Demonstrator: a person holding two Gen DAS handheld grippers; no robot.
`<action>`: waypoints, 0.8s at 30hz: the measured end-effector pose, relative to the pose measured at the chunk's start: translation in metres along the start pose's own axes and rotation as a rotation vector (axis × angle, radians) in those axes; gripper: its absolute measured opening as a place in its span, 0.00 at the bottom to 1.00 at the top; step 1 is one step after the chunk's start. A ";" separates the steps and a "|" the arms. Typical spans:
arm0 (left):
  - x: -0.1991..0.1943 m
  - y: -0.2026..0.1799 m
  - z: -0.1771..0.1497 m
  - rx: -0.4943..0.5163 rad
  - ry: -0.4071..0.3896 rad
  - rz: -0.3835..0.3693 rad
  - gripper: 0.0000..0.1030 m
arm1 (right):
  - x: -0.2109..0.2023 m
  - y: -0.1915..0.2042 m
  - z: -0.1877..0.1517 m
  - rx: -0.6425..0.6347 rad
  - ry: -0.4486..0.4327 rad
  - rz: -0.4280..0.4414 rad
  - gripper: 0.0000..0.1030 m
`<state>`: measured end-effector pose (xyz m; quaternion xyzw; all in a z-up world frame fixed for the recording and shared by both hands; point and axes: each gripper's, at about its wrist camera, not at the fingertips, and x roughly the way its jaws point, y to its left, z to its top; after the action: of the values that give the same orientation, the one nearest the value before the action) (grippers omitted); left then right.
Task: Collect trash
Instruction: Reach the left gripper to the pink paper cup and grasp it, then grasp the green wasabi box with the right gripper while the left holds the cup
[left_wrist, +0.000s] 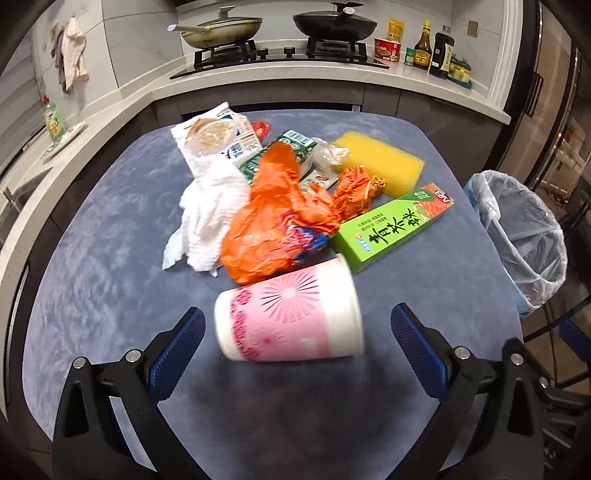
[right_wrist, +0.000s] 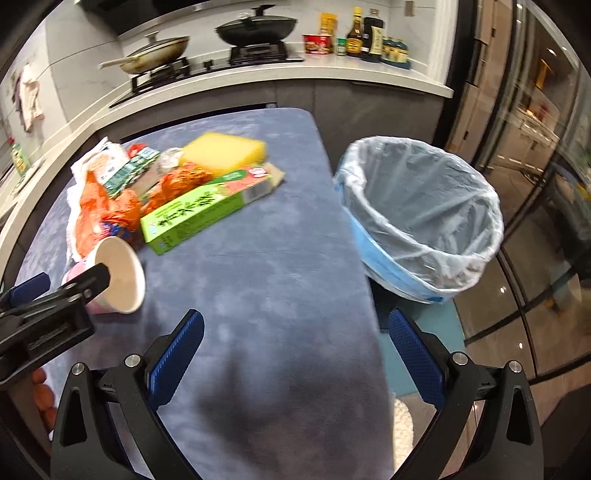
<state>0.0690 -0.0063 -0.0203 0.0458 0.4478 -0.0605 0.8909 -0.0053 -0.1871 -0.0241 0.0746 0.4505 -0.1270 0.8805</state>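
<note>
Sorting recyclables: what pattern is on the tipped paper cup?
Pink starburst and floral print on white paper cup; clearest in left wrist view.

blue table (left_wrist: 110, 229) bears cup (left_wrist: 291, 314), green box (left_wrist: 391, 225)

Both wrist views low, forward over shared table (left_wrist: 110, 258).

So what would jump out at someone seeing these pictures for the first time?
Probably the heap of litter on the blue table: a crumpled orange plastic bag in the middle, a green box to its right. In front lies a pink paper cup on its side, between the fingers of the open left tool. Beside the table stands a blue bin lined with clear plastic.
</note>
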 end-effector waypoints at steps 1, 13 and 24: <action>0.003 -0.006 0.001 0.007 -0.006 0.024 0.93 | 0.000 -0.004 0.000 0.008 0.002 -0.003 0.94; 0.012 0.045 -0.011 -0.087 0.057 0.092 0.61 | 0.021 0.004 0.009 -0.006 0.019 0.069 0.93; 0.013 0.078 -0.017 -0.163 0.077 0.028 0.02 | 0.063 0.017 0.062 0.018 0.022 0.166 0.89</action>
<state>0.0746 0.0723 -0.0384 -0.0183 0.4844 -0.0093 0.8746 0.0832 -0.1960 -0.0382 0.1209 0.4514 -0.0569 0.8823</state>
